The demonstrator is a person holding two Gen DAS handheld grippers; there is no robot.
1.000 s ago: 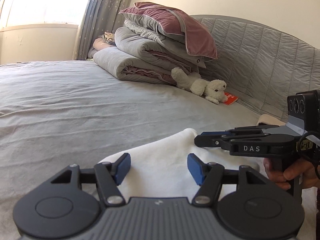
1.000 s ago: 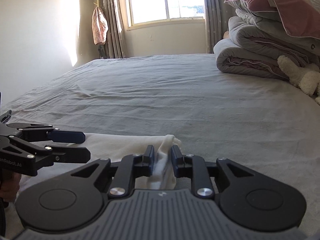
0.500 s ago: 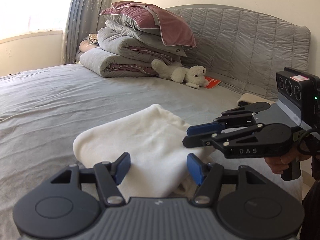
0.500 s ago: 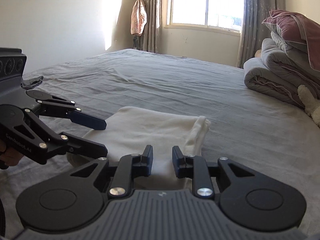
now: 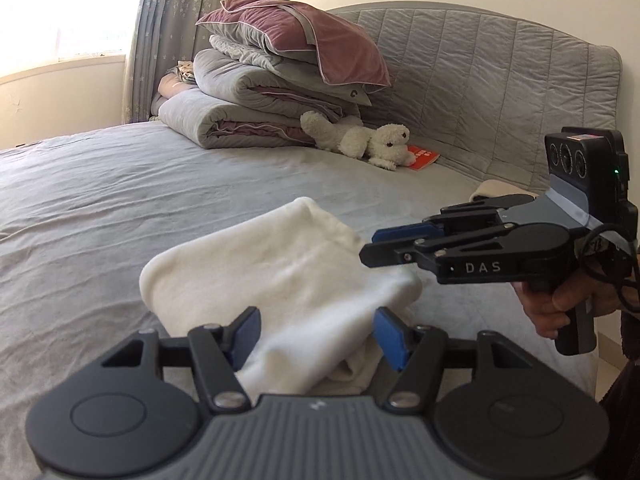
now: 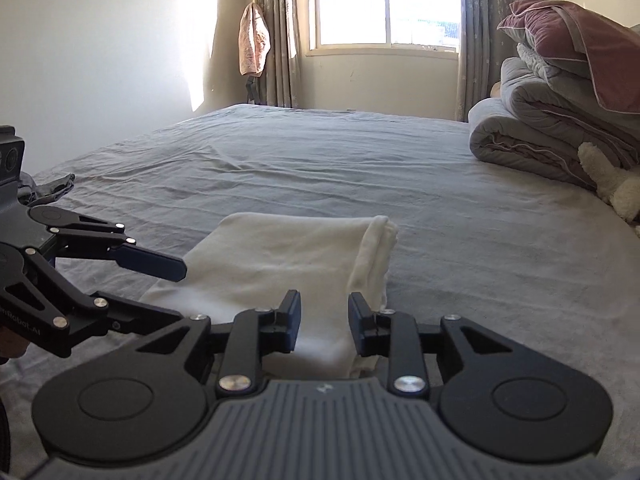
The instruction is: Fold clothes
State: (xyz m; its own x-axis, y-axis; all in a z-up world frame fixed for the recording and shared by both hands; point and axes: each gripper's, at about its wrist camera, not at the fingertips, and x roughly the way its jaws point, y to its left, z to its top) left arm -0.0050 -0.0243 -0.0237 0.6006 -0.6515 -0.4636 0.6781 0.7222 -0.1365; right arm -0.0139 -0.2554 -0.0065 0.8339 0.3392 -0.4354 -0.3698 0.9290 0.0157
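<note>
Now we have let go of the white garment (image 5: pixel 280 280): a second ago our right claw (image 6: pixel 324 322) was pinching a raised edge of it, and in this moment its jaws are opening, with nothing pressed between the pads. Going left to right in the right wrist view, our left claw (image 6: pixel 156 292) hangs at the near left with its fingers spread and empty. Beside it the garment (image 6: pixel 288 264) lies flat on the grey bed (image 6: pixel 460 240) as a folded rectangle, its doubled edge on the right. Far right sit the stacked quilts (image 6: pixel 552 136) and a soft toy (image 6: pixel 612 188), well apart from the work.

In the left wrist view the same order holds. The blue pads (image 5: pixel 244 332) of the left claw (image 5: pixel 316 334) stand wide with the cloth below them, not gripped. The right claw (image 5: pixel 384 246) hovers just over the garment's right corner, held by a hand (image 5: pixel 568 300).

Both claws have backed off from the cloth since a second ago. We judge that this fold is laid. What remains is either another fold across the rectangle or a fresh item.
</note>
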